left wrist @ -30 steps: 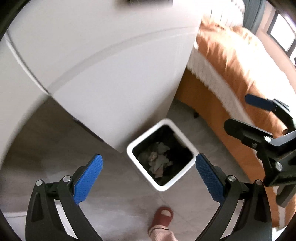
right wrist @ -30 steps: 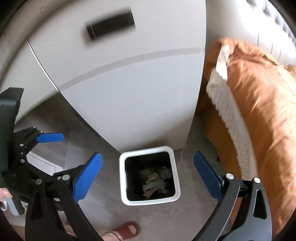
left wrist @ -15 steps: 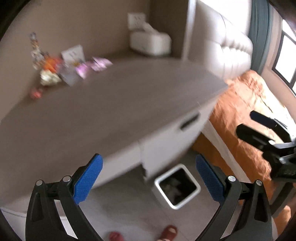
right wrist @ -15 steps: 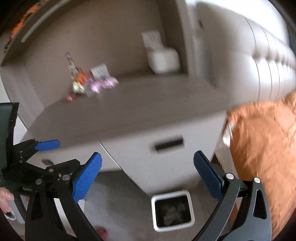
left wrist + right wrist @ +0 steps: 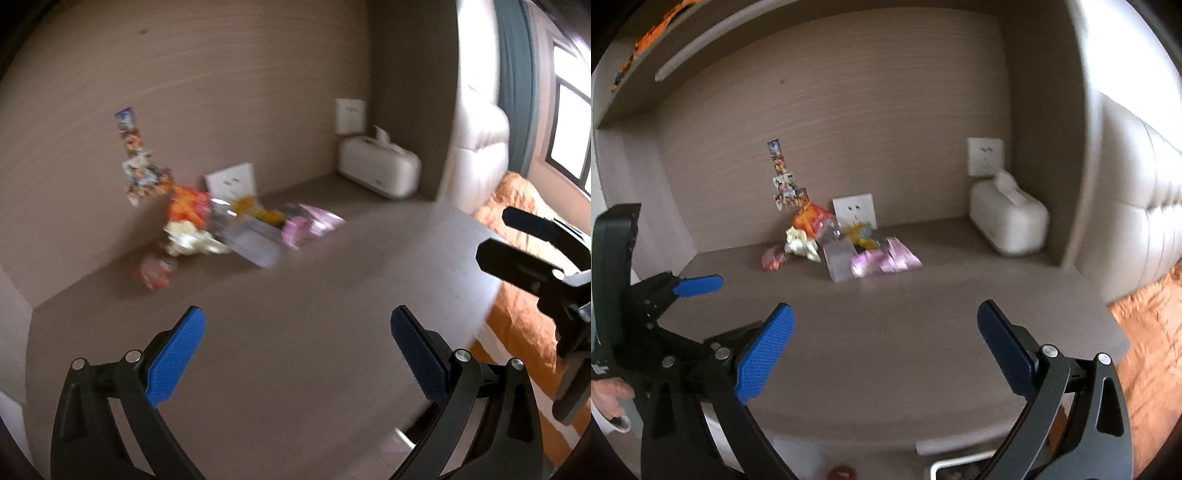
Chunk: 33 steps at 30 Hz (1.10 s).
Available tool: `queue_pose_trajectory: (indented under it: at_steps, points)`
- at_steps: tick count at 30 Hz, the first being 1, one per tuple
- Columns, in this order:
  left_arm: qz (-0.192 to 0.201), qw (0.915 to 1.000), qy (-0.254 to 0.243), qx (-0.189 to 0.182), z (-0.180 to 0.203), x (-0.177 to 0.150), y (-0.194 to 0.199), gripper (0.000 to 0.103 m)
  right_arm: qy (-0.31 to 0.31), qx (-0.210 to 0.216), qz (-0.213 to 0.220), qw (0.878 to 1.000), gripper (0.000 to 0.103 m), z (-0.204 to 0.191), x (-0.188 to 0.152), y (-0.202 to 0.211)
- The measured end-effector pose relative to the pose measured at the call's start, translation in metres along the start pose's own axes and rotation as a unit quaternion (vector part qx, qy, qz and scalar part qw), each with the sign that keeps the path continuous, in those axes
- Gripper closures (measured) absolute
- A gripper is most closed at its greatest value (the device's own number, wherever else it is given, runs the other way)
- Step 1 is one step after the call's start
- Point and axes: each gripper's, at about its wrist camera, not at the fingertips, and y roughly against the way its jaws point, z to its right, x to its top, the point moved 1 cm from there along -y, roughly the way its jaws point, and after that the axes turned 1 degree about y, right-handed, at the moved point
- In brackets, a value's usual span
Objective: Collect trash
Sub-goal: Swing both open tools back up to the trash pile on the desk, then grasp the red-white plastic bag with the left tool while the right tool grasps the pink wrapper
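A heap of trash lies at the back of the brown desk [image 5: 295, 332], against the wall: a pink wrapper [image 5: 310, 223] [image 5: 886, 260], a clear plastic packet [image 5: 255, 240] [image 5: 840, 262], an orange wrapper [image 5: 188, 206] [image 5: 810, 218], a crumpled pale wrapper [image 5: 192, 240] [image 5: 801, 243] and a small red one [image 5: 155, 271] [image 5: 774, 258]. My left gripper [image 5: 297, 354] is open and holds nothing, hovering over the desk's front half. My right gripper [image 5: 886, 350] is open too, beside it on the right. A corner of the white bin [image 5: 955, 469] shows below the desk edge.
A white tissue box [image 5: 380, 171] [image 5: 1008, 221] stands in the back right corner under a wall socket [image 5: 984, 157]. Stickers [image 5: 785, 181] cling to the wall above the trash. An orange-covered bed [image 5: 528, 280] lies to the right. A hand [image 5: 609, 402] grips the left tool.
Both grippers have swung up from over the floor bin to face the desktop and its trash heap. The bin has dropped almost out of view. Both stayed open.
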Motion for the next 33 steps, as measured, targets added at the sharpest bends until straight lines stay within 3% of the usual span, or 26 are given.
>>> queue_pose_trajectory:
  at_steps: [7, 14, 17, 22, 25, 30, 31, 33]
  points:
    - [0.001, 0.9996, -0.019, 0.021, -0.088, 0.028, -0.035, 0.005, 0.008, -0.027, -0.007, 1.000, 0.004, -0.030, 0.035, -0.081]
    - [-0.025, 0.9997, 0.002, 0.002, -0.154, 0.036, -0.097, 0.005, 0.004, -0.036, -0.022, 0.999, 0.004, -0.037, 0.050, -0.143]
    - [-0.033, 0.9994, -0.002, 0.012, -0.168, 0.035, -0.121, 0.005, 0.007, -0.045, -0.026, 0.999, 0.004, -0.035, 0.052, -0.164]
    - [-0.053, 0.9985, 0.014, -0.002, -0.184, 0.031, -0.159, 0.005, -0.007, -0.063, -0.033, 0.997, 0.004, -0.024, 0.048, -0.198]
    - [-0.056, 0.9984, 0.003, 0.009, -0.185, 0.032, -0.175, 0.005, -0.028, -0.077, -0.052, 0.995, 0.004, -0.006, 0.045, -0.220]
    - [-0.073, 0.9973, 0.007, -0.013, -0.186, 0.037, -0.194, 0.005, -0.035, -0.114, -0.097, 0.988, 0.004, 0.014, 0.039, -0.248]
    - [-0.076, 0.9970, 0.004, -0.013, -0.185, 0.037, -0.198, 0.006, -0.036, -0.110, -0.104, 0.988, 0.004, 0.017, 0.038, -0.252]
    - [-0.089, 0.9957, -0.015, -0.020, -0.178, 0.036, -0.205, 0.019, -0.033, -0.111, -0.119, 0.986, 0.007, 0.020, 0.035, -0.261]
